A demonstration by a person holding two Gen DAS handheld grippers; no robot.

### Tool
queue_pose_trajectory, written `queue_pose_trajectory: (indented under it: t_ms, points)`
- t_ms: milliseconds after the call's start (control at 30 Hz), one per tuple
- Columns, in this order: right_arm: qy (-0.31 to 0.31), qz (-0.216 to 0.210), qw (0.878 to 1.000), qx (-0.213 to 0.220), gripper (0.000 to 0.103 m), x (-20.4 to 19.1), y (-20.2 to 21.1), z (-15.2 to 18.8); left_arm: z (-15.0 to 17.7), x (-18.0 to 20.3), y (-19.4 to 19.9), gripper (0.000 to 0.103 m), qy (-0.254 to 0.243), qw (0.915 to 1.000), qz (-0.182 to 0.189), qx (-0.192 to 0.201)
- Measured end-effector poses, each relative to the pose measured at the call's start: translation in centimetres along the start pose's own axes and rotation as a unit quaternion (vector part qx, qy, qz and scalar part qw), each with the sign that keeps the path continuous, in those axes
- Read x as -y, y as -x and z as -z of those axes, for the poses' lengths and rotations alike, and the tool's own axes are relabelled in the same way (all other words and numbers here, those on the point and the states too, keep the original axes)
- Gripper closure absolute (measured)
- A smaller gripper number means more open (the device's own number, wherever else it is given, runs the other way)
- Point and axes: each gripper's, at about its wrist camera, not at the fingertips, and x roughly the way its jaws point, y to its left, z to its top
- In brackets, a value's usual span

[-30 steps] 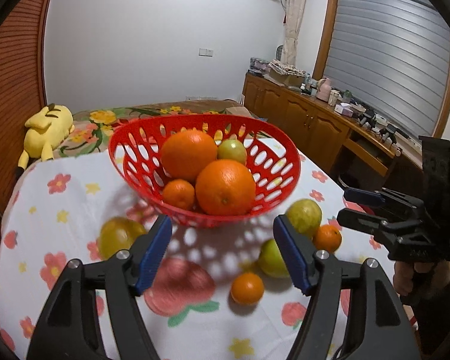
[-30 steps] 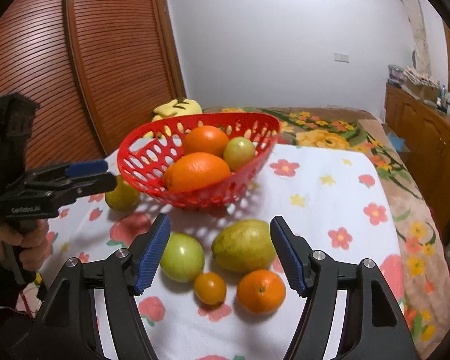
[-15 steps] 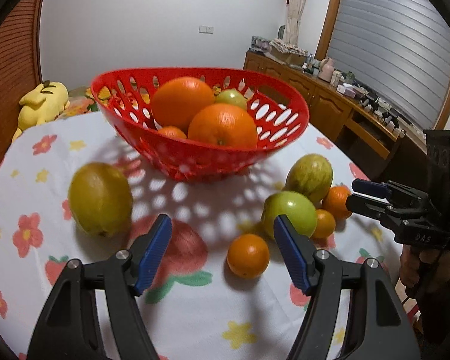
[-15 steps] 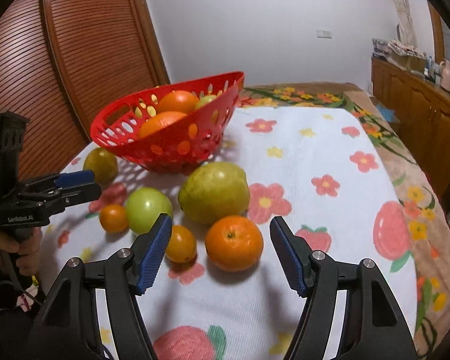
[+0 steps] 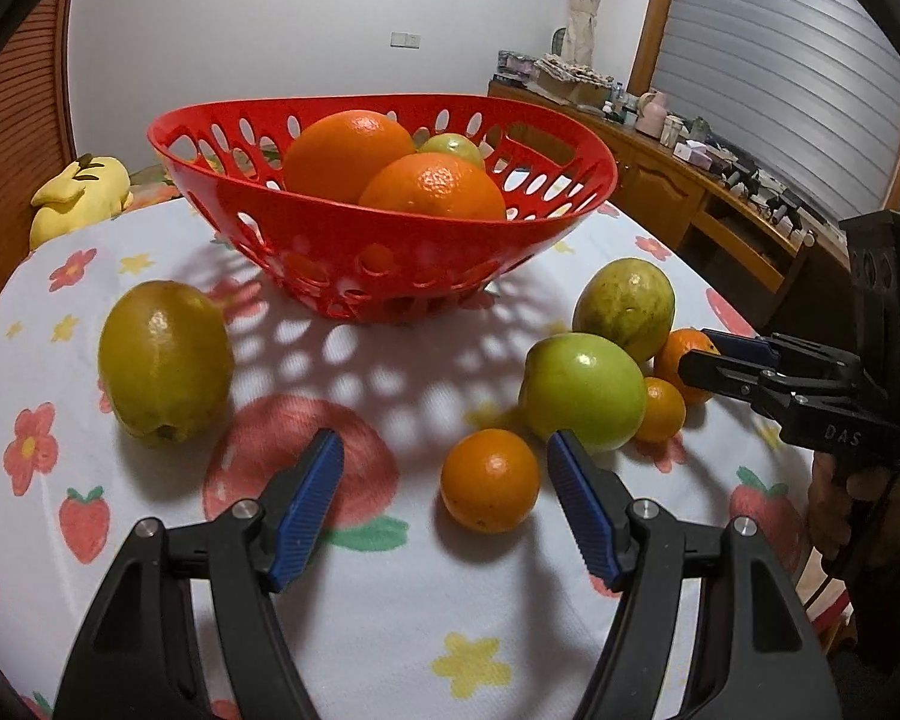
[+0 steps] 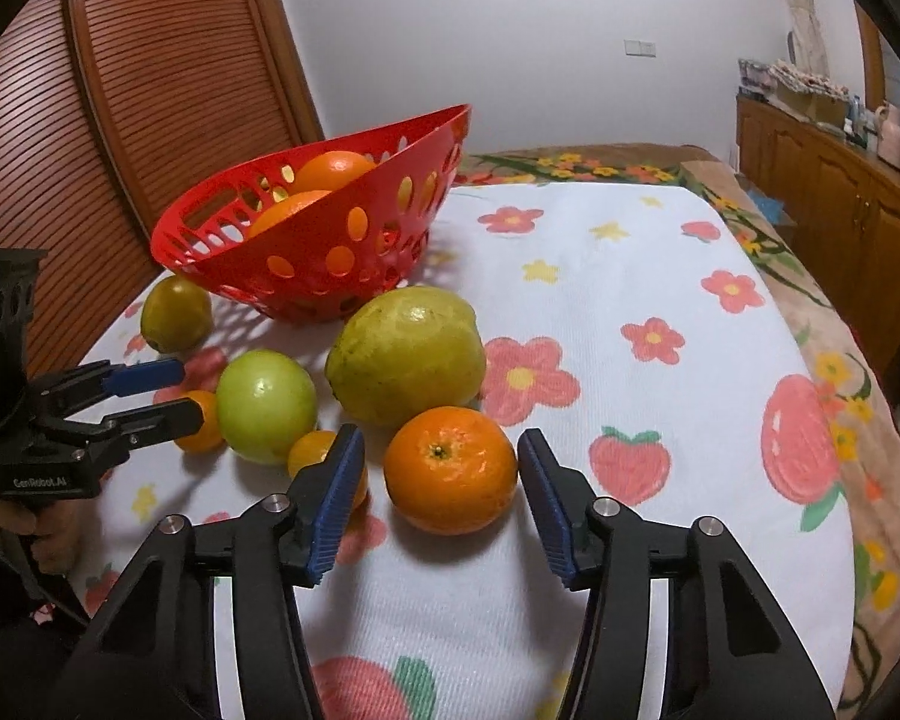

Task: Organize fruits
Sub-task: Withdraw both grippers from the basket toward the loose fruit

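A red basket [image 5: 390, 240] [image 6: 306, 276] holding oranges and a green fruit stands on the flowered cloth. My left gripper [image 5: 444, 450] is open, low over the cloth, and a small orange [image 5: 490, 480] lies between its fingers, nearer the right one. My right gripper [image 6: 441, 444] straddles a bigger orange [image 6: 450, 468]; its jaws are closing, with small gaps still showing at both pads. Behind that orange lie a large yellow-green fruit [image 6: 405, 354], a green apple [image 6: 267, 405] and a small orange [image 6: 312, 450]. Another yellow-green fruit [image 5: 165, 360] lies alone to the left.
A yellow plush toy [image 5: 81, 192] sits beyond the cloth at the far left. A wooden cabinet [image 5: 690, 192] with clutter on top runs along the right wall. A slatted wooden wall [image 6: 150, 90] stands behind the basket. The cloth's edge [image 6: 822, 396] drops off on the right.
Both grippers have come down and closer to the fruit on the cloth. The right jaws have narrowed around the bigger orange. The left jaws kept their width.
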Motion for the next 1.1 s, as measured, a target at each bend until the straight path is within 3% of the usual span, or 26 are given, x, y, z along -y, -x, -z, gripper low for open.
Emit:
queue_pose_trajectory:
  t_ms: [200,367,433,600,1100]
  points:
    - [0.003,0.008,1.0,-0.002,0.051,-0.2,-0.3,0.2,0.1,0.4,-0.2,0.033,-0.01,0.9999,0.006,-0.003]
    - [0.002,0.009,1.0,-0.005,0.051,-0.2,-0.4,0.2,0.3,0.4,-0.3,0.044,-0.014,0.9998,0.013,-0.007]
    - [0.003,0.011,1.0,-0.005,0.051,-0.3,-0.5,0.2,0.4,0.5,-0.3,0.053,-0.017,0.9997,0.015,-0.008]
    - [0.003,0.011,1.0,-0.005,0.051,-0.3,-0.5,0.2,0.4,0.9,-0.5,0.062,-0.026,0.9995,0.011,-0.012]
    - [0.003,0.012,1.0,-0.012,0.052,-0.3,-0.8,0.4,0.8,0.4,0.5,0.071,-0.015,0.9997,0.013,0.014]
